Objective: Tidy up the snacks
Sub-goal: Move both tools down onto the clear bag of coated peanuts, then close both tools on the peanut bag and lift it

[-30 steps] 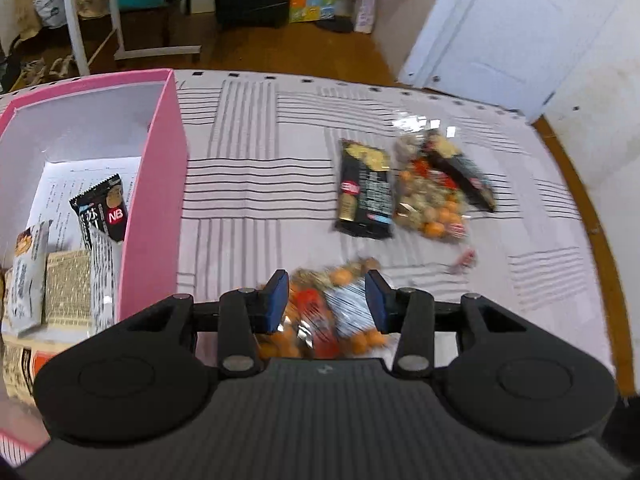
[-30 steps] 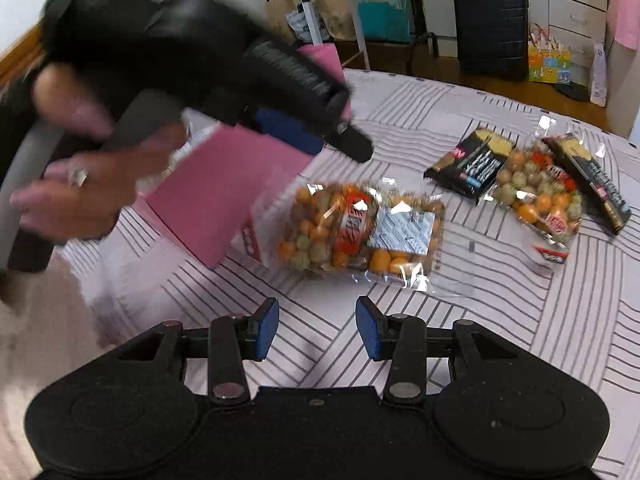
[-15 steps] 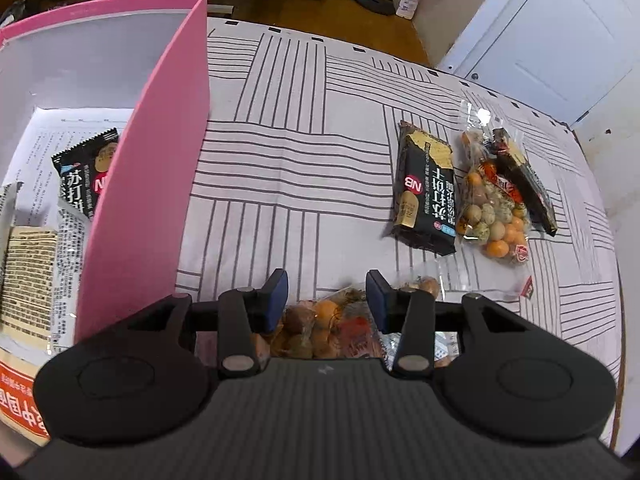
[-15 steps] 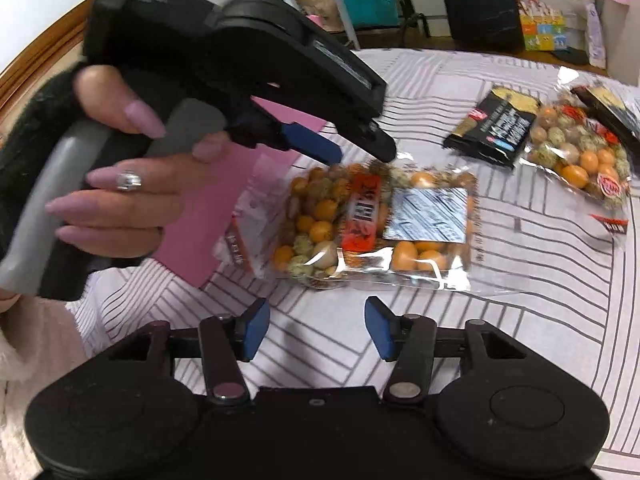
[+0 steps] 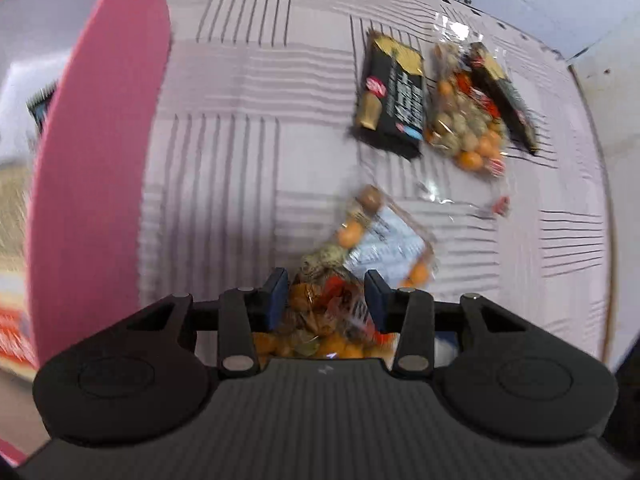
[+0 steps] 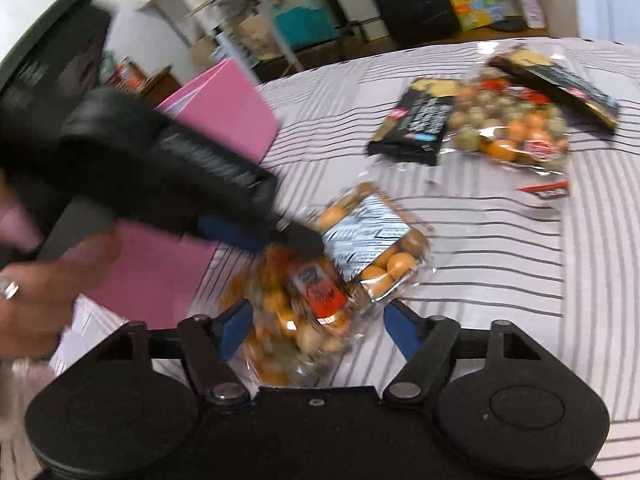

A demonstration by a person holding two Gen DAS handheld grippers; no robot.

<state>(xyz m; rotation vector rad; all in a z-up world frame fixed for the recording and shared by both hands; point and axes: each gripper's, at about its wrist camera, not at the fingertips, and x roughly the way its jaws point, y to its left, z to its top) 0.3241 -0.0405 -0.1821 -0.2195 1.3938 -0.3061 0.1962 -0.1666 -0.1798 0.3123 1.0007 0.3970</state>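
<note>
A clear bag of mixed coated nuts (image 5: 384, 248) lies on the striped tablecloth beside the pink box (image 5: 100, 160). My left gripper (image 5: 325, 298) points steeply down with its jaws closing. The crumpled near end of the bag fills the gap and both blue pads press on it. In the right wrist view, that gripper (image 6: 304, 240) reaches onto the same bag (image 6: 372, 232) from the left, held by a hand (image 6: 48, 300). My right gripper (image 6: 318, 330) is low over the bag's near end with its jaws opening. The bag sits between them, untouched by the pads.
A black snack packet (image 5: 394, 96), a second bag of nuts (image 5: 468, 128) and another black packet (image 5: 504, 92) lie together farther back on the cloth. The pink box (image 6: 236, 116) holds several packets. Furniture and a dark suitcase stand beyond the table.
My left gripper has dropped and tipped down onto the bag, which has turned and crumpled between its pads. My right gripper has come closer to the bag and spread its jaws much wider.
</note>
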